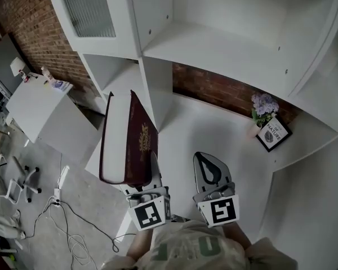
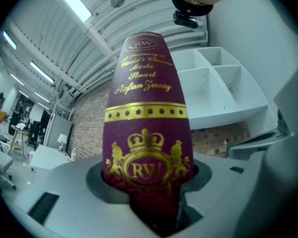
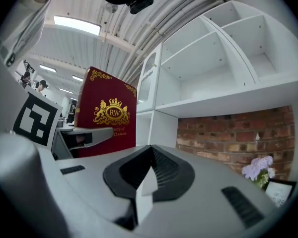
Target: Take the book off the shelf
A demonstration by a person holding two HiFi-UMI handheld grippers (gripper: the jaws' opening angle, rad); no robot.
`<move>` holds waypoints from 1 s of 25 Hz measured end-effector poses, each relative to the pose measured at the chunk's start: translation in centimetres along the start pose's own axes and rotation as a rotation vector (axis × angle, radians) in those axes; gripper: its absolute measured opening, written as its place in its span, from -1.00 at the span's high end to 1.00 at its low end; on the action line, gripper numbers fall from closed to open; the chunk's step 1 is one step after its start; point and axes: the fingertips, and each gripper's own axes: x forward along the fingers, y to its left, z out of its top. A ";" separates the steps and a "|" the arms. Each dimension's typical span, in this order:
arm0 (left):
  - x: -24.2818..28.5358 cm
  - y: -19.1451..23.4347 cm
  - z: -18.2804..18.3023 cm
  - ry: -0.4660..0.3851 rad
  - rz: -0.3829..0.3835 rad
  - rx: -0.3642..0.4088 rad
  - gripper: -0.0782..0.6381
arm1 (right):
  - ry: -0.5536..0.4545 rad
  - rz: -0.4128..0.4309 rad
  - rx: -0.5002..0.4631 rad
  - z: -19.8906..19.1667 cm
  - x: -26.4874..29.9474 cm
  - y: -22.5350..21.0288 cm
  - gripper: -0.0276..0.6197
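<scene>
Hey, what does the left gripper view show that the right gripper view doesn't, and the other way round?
Only the left gripper view: the spine of the book, with gold lettering and a crest, clamped by the left gripper.
Only the right gripper view: the book's front cover, purple flowers, a framed sign and the left gripper's marker cube.
Both: the book, white shelves and the brick wall.

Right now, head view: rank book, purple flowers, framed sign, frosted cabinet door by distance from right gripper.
1. Maroon book, just left of the right gripper.
2. Framed sign, ahead right.
3. Purple flowers, behind the sign.
4. Frosted cabinet door, upper left.
</scene>
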 end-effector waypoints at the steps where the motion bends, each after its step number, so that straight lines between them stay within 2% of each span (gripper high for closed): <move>1: 0.0 -0.1 -0.1 0.001 -0.001 -0.001 0.12 | 0.001 0.000 -0.002 0.1 0.0 0.1 0.87; 11: 0.3 -1.2 0.2 -0.002 -0.044 0.014 0.12 | 0.003 -0.025 0.007 -0.1 -0.4 -0.5 0.87; 25: 0.8 -2.1 -1.9 0.068 -0.053 0.030 0.12 | 0.007 -0.033 -0.019 -0.7 -0.5 -1.5 0.87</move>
